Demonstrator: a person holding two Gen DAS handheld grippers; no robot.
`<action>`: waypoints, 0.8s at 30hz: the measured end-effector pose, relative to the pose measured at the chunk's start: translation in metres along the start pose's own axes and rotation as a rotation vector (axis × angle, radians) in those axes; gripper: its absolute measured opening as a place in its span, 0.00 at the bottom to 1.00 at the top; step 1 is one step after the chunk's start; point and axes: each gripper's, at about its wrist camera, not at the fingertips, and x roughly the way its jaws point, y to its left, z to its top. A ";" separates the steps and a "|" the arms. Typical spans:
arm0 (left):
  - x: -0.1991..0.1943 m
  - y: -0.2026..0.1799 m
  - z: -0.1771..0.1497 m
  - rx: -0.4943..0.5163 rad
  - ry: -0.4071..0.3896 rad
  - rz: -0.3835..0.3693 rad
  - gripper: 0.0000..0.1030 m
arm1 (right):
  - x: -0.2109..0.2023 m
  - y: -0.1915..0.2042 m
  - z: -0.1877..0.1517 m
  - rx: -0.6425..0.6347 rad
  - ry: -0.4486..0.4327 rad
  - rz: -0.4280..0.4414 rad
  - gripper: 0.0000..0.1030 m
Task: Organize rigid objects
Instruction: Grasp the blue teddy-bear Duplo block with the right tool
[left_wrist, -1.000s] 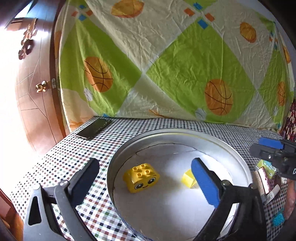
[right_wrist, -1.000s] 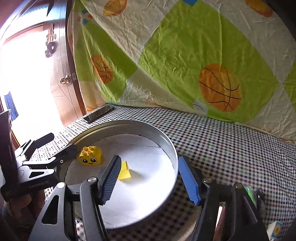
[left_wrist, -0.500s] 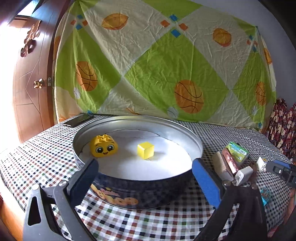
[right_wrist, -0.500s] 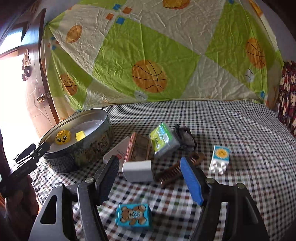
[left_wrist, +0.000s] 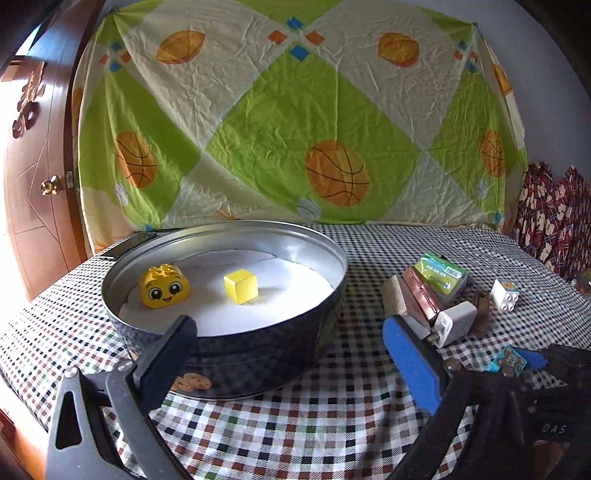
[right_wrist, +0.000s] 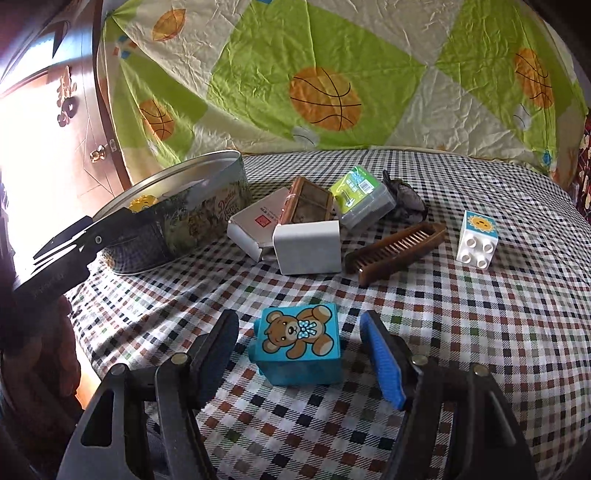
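Note:
A round metal tin (left_wrist: 229, 339) on the checked cloth holds a yellow smiley brick (left_wrist: 164, 282) and a yellow cube (left_wrist: 241, 286). My left gripper (left_wrist: 291, 354) is open and empty, just in front of the tin's near wall. My right gripper (right_wrist: 299, 350) is open with its jaws either side of a blue teddy-bear brick (right_wrist: 297, 345) lying on the cloth, not touching it. That brick also shows in the left wrist view (left_wrist: 508, 360). The tin (right_wrist: 177, 218) stands at the left in the right wrist view.
Loose items lie right of the tin: a white charger block (right_wrist: 306, 247), a white box (right_wrist: 256, 221), a brown case (right_wrist: 304, 201), a green pack (right_wrist: 360, 195), a brown comb (right_wrist: 397, 251), a white sun brick (right_wrist: 476, 238). A phone (left_wrist: 127, 243) lies behind the tin.
My right gripper left the tin, swung right and came down around the teddy-bear brick. My left gripper pulled back from above the tin to just in front of it.

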 end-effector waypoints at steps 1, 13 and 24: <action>0.000 -0.002 0.000 0.005 0.002 -0.006 1.00 | 0.001 -0.002 0.000 0.007 0.003 0.009 0.46; 0.009 -0.051 0.016 0.077 0.020 -0.103 1.00 | -0.040 -0.041 0.035 0.068 -0.214 -0.165 0.45; 0.046 -0.112 0.022 0.115 0.180 -0.210 0.91 | -0.027 -0.093 0.055 0.182 -0.203 -0.284 0.45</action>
